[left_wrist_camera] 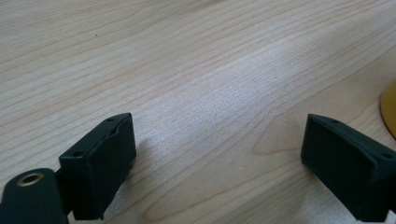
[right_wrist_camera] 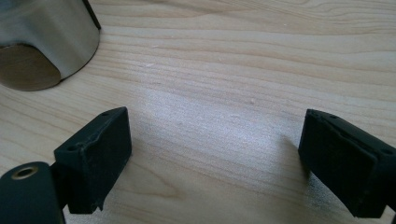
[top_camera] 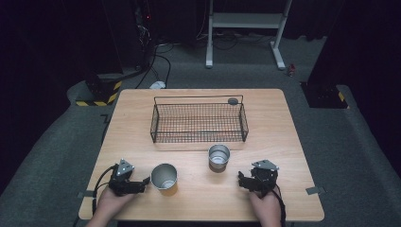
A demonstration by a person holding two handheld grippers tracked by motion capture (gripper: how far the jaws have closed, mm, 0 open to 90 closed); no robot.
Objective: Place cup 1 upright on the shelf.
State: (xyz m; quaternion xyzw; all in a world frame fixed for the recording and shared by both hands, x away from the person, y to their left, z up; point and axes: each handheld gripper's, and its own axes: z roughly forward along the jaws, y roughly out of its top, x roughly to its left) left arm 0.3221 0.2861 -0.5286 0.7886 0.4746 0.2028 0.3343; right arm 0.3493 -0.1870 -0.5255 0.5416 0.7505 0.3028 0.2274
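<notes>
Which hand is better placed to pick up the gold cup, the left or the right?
The left. In the high view the left gripper sits right beside the gold cup, with open jaws facing it. The right gripper is across the table, closer to the silver cup.

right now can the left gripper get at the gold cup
Probably yes. The left gripper sits on the table right beside the gold cup, jaws open and empty, with nothing between them. Whether the jaws can span the cup is unclear.

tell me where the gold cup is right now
In the high view the gold cup stands on the table's near left part, just right of the left gripper, left of the silver cup.
</notes>
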